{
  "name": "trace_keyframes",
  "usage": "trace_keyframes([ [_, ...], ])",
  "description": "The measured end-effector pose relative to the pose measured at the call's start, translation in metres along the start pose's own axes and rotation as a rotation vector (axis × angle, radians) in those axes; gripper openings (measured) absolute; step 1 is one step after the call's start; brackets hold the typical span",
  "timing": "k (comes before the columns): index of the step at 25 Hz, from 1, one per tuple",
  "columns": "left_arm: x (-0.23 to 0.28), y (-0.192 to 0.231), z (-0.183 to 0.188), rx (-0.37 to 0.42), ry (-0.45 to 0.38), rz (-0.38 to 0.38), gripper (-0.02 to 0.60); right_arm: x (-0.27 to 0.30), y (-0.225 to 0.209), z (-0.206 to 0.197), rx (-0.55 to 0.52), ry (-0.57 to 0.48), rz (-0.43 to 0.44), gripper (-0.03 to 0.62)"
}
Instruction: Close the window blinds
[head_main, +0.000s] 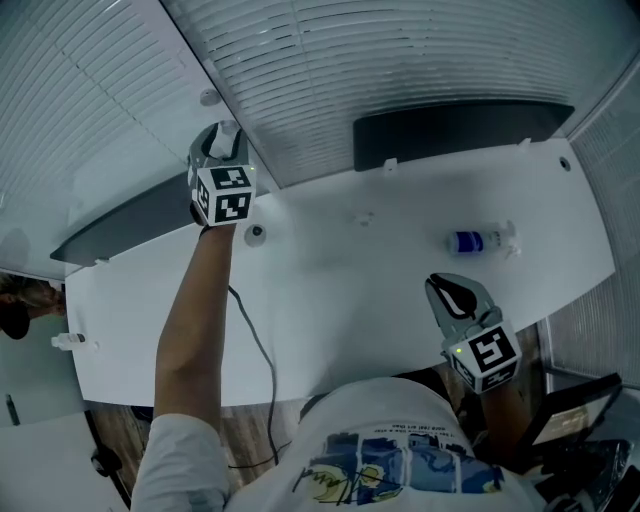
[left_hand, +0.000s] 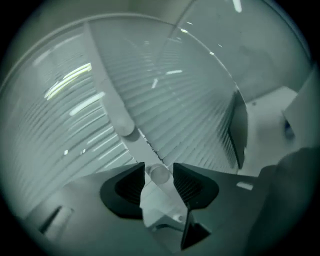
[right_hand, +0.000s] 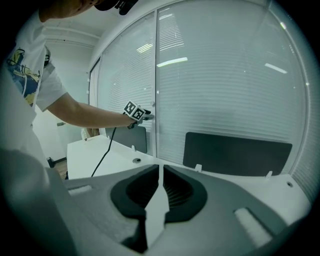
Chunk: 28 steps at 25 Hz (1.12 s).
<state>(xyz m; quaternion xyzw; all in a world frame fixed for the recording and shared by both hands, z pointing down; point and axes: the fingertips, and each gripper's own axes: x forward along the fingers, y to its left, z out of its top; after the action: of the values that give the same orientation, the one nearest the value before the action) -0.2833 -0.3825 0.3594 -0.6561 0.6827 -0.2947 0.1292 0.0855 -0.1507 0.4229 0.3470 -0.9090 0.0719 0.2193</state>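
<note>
White slatted blinds (head_main: 400, 60) cover the glass panes behind the desk; their slats also fill the left gripper view (left_hand: 190, 115). My left gripper (head_main: 224, 132) is raised to the window post between two panes. In its own view the left gripper (left_hand: 159, 176) has a small round control knob (left_hand: 159, 173) between its jaws, and the pads stand slightly off it on both sides. A second, larger knob (left_hand: 128, 131) sits higher on the post. My right gripper (head_main: 452, 290) hovers low over the desk's near edge, shut and empty (right_hand: 161, 175).
A white desk (head_main: 340, 290) runs under the window, with dark divider panels (head_main: 455, 130) along its back. A blue bottle (head_main: 472, 241) lies at the right. A black cable (head_main: 258, 350) runs off the front edge. A laptop (head_main: 580, 410) sits at the lower right.
</note>
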Motion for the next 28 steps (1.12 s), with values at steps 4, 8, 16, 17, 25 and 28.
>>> trace_keyframes([
  [4, 0.003, -0.010, -0.007, 0.405, 0.036, -0.024, 0.170, 0.001, 0.003, 0.000, 0.005, -0.002, 0.005, 0.017],
  [8, 0.012, -0.011, -0.017, 0.768, 0.077, -0.022, 0.170, 0.000, 0.003, -0.003, 0.011, 0.005, 0.003, 0.017],
  [16, 0.020, -0.013, -0.023, 1.211, 0.081, 0.008, 0.162, -0.001, 0.005, -0.002, 0.019, 0.006, 0.004, 0.017],
  [17, 0.021, -0.012, -0.024, 1.219, 0.088, 0.006, 0.152, -0.001, 0.004, -0.002, 0.019, 0.007, 0.002, 0.017],
  [25, 0.023, -0.015, -0.022, 1.273, 0.082, 0.018, 0.115, -0.004, 0.001, -0.005, 0.031, 0.004, -0.011, 0.017],
  [28, 0.022, -0.014, -0.022, 1.245, 0.074, 0.021, 0.115, -0.003, 0.003, -0.005, 0.032, 0.003, -0.009, 0.017],
])
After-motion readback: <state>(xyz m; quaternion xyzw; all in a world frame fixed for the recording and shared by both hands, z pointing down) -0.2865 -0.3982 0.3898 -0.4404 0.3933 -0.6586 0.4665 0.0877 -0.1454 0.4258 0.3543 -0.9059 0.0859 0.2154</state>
